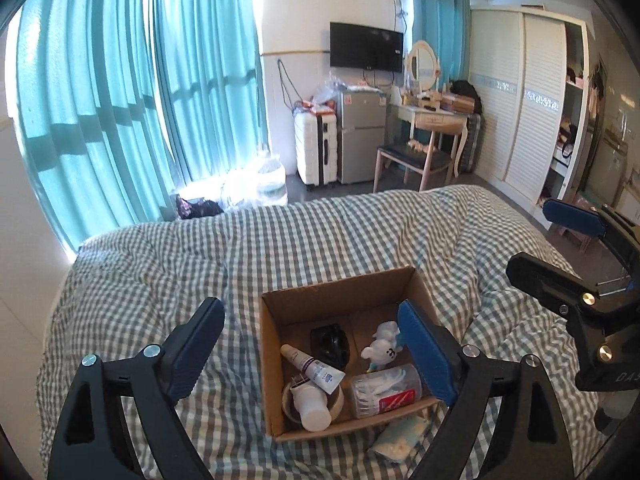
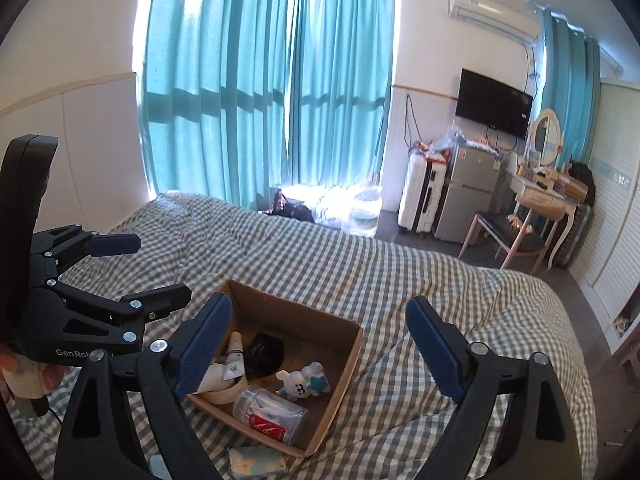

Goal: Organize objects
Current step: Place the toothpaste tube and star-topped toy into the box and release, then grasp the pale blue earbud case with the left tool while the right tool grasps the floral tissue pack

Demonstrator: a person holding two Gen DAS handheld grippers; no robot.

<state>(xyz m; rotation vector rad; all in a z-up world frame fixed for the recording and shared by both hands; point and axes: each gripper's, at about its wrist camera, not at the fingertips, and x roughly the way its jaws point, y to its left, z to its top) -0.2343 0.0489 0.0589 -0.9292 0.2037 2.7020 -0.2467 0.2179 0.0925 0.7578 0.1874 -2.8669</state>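
A bed (image 1: 160, 264) under a grey-and-white checked quilt carries everything here. Beyond its far edge hang teal curtains (image 1: 120, 92), with a wall-mounted television (image 1: 366, 46), a white suitcase (image 1: 315, 148), a small grey fridge (image 1: 362, 136), a dressing table with an oval mirror (image 1: 434, 114), a chair (image 1: 412, 160) and a white louvred wardrobe (image 1: 528, 112) along the far wall.

An open cardboard box (image 1: 276, 360) sits on the quilt toward the near edge of the bed. Inside it lie a white tube (image 1: 316, 368), a roll of tape (image 1: 336, 400), a white bottle (image 1: 314, 410), a dark round object (image 1: 330, 344), a small white toy figure (image 1: 382, 348) and a clear jar of cotton swabs (image 1: 386, 390). A pale blue packet (image 1: 396, 438) lies on the quilt just outside the box's near wall.

The left claw (image 1: 316, 354) hovers spread wide and empty, its blue pads straddling the box, the right pad overlapping the box's right wall in view. The right claw (image 2: 320, 354) is likewise wide open and holds nothing; the box lies between its fingers, nearer the left one, which hides part of the box's contents. Each claw shows at the edge of the other's view.
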